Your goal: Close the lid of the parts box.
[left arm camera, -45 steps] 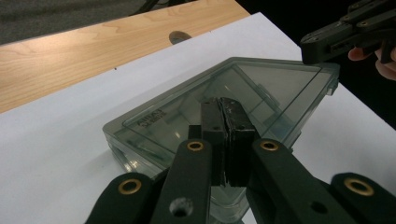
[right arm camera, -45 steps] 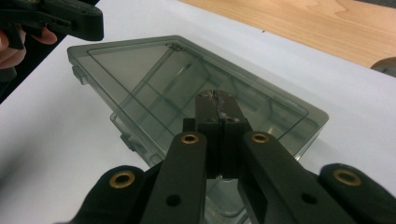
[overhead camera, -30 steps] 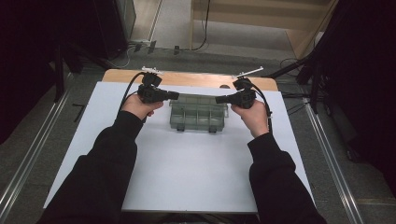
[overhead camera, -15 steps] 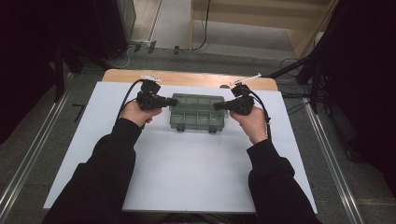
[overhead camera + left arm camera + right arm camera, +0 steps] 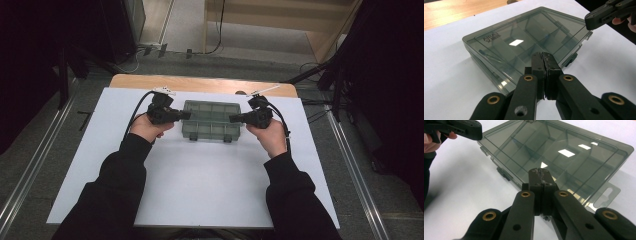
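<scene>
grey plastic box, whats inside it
Through the closed see-through lid of the grey plastic box, only bare divider walls and empty-looking compartments show. Glare on the lid and the gripper jaws in front cover a few compartments.

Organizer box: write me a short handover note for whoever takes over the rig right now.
Left gripper: shut, empty, tips at the box's left end.
Right gripper: shut, empty, tips at the box's right end.
Box: smoky clear plastic, divided into compartments, lies flat on the white sheet at the far middle of the table, lid down, front latches apparently closed.
Done: both grippers brought in, one at each end.
Left: contact cannot be told; the box is probably to be opened or moved, nothing started.
</scene>
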Demonstrator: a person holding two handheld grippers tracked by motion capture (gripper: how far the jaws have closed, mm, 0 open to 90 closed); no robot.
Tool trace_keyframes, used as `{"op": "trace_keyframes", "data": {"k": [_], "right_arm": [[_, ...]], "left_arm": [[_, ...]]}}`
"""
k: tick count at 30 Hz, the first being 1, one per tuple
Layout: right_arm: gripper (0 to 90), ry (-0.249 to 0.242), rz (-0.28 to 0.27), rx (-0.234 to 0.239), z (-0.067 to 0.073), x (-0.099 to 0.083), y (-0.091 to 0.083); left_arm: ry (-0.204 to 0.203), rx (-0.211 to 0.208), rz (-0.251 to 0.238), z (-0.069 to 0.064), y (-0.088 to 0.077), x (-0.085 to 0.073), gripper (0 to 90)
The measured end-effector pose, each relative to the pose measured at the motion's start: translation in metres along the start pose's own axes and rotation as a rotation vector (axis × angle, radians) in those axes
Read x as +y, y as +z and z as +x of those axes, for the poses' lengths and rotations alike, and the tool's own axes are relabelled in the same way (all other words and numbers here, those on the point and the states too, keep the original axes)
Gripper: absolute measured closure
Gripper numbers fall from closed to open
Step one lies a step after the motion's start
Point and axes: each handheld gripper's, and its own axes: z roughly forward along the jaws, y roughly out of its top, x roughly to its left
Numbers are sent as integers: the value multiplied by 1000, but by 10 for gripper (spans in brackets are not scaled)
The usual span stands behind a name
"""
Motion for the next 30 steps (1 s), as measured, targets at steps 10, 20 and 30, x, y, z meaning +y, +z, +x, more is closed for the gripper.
{"op": "trace_keyframes", "data": {"k": [10,20,30], "right_arm": [[900,20,2,-8,-4,-10,-4],[900,37,2,-11,-8,-19,-1],[900,31,6,-18,-7,-26,4]], "left_arm": [[16,-11,12,-2,11,-9,888],[4,-19,16,2,17,-18,887],[11,-19,10,6,19,-26,887]]}}
